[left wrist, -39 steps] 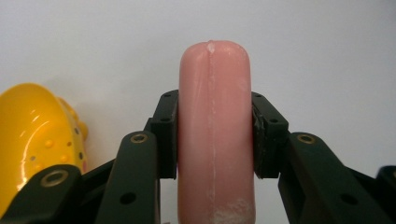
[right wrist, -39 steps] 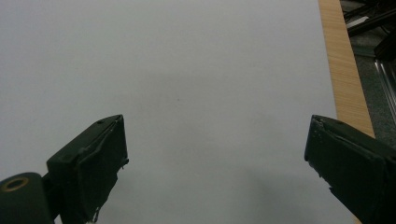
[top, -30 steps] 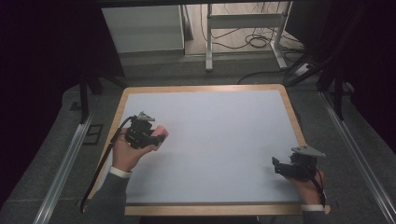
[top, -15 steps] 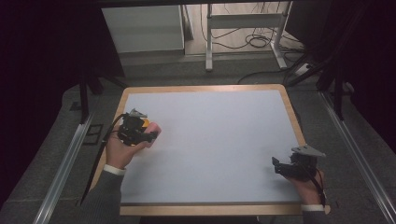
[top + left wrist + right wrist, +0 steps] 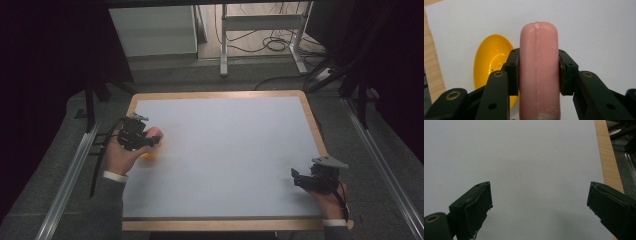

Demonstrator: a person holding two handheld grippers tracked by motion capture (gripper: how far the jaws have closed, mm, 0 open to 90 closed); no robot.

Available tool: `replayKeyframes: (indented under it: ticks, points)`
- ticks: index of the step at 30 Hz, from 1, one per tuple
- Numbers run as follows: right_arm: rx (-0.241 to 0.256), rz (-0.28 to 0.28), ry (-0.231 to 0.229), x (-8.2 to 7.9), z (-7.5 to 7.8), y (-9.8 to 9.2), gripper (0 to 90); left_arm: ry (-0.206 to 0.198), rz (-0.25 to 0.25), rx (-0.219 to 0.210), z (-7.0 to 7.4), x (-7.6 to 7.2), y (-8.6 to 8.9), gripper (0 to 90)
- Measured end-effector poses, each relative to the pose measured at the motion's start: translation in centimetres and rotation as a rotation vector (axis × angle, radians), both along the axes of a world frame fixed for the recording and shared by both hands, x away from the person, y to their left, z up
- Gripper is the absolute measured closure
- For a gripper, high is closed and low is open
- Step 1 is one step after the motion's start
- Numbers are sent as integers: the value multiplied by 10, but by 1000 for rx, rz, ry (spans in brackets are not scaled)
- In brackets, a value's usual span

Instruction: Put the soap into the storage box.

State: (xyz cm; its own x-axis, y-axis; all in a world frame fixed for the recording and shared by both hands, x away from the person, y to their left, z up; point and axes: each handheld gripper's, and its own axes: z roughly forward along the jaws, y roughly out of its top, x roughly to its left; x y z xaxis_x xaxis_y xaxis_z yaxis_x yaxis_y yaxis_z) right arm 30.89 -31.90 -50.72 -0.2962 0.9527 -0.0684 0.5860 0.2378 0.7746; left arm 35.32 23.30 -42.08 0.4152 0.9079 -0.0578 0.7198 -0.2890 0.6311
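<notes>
Now the left tool (image 5: pixel 537 75), clamped on the pink sausage (image 5: pixel 539 70), has moved toward the table's (image 5: pixel 225 145) left edge, above the yellow dish (image 5: pixel 491 62); probably placing comes next. The right tool (image 5: pixel 539 210) rests wide open, empty.

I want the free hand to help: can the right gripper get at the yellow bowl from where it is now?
Probably yes, but only after a long move. The right gripper, jaws open and holding nothing, sits near the table's right front edge; the yellow bowl lies far left, under the left gripper clamping the pink sausage, which crowds the approach.
</notes>
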Motion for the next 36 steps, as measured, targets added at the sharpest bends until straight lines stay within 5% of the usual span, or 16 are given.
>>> replayKeyframes:
  ticks: [18,36]
  points:
    - [-2,-3,1,0,0,-1,56,42,56,17,-7,18,17,601]
    - [-2,-6,2,0,-1,-1,56,111,111,37,-35,42,26,602]
